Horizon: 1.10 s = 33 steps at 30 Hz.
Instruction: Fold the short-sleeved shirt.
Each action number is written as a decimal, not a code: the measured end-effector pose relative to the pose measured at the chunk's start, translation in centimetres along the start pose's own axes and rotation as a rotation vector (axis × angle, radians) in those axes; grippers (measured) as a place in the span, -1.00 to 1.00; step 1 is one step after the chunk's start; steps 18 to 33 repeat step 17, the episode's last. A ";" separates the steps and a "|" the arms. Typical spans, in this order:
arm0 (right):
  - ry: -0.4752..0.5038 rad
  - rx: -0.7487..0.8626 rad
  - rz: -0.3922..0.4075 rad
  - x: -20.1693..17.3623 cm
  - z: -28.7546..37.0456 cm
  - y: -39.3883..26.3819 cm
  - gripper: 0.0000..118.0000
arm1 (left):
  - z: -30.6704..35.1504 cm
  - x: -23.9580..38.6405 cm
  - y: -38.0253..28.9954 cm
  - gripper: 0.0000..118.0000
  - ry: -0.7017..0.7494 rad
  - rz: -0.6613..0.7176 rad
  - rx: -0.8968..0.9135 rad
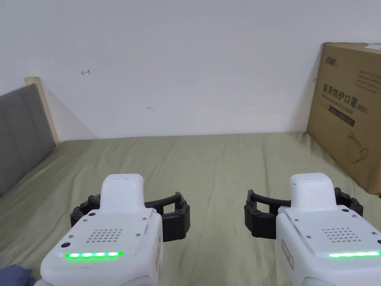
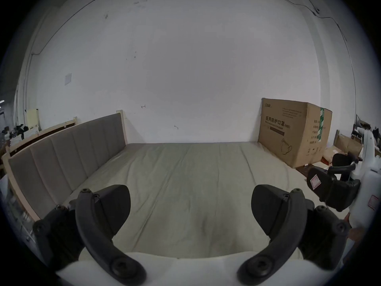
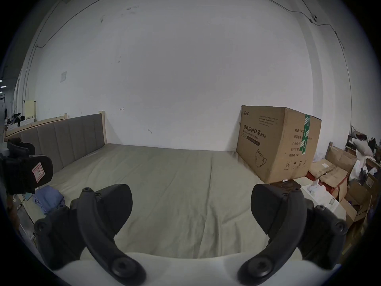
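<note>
A crumpled blue garment (image 3: 48,198) lies at the bed's near left edge, and its corner shows in the head view (image 1: 13,273); I cannot tell its sleeves. My left gripper (image 1: 130,212) hovers over the olive sheet (image 1: 215,167), to the right of the garment and apart from it. Its jaws are spread wide around bare sheet (image 2: 190,206). My right gripper (image 1: 305,208) hangs level with it further right, also open and empty (image 3: 191,206). Each gripper view catches the other gripper at its edge: the right gripper (image 2: 329,187) and the left gripper (image 3: 26,166).
A grey padded headboard (image 1: 22,130) runs along the bed's left side. A large cardboard box (image 1: 349,111) stands on the far right corner against the white wall. Boxes and clutter (image 3: 340,177) pile up beyond the right edge. The sheet has shallow creases.
</note>
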State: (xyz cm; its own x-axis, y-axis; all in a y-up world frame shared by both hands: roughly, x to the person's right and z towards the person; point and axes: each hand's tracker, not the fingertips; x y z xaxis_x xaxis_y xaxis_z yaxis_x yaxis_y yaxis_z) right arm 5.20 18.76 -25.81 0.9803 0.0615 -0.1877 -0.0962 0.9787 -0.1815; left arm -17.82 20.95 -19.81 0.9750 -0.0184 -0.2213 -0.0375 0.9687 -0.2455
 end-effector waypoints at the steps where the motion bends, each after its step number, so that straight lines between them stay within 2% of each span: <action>1: 0.000 -0.001 0.001 0.0 0.0 -0.1 0.95 | 0.0 0.1 -0.1 0.99 0.013 -0.017 -0.002; 4: 0.002 -0.006 -0.001 0.0 -0.1 -0.2 0.95 | 0.0 0.2 -0.6 0.99 0.032 -0.038 0.007; 14: -0.005 0.006 0.002 0.0 0.2 -0.1 0.95 | 0.4 0.4 -0.5 0.96 -0.030 -0.071 0.034; 33: -0.013 0.009 -0.004 0.2 0.2 -0.1 0.95 | 0.8 0.3 -0.5 0.97 -0.029 -0.046 0.058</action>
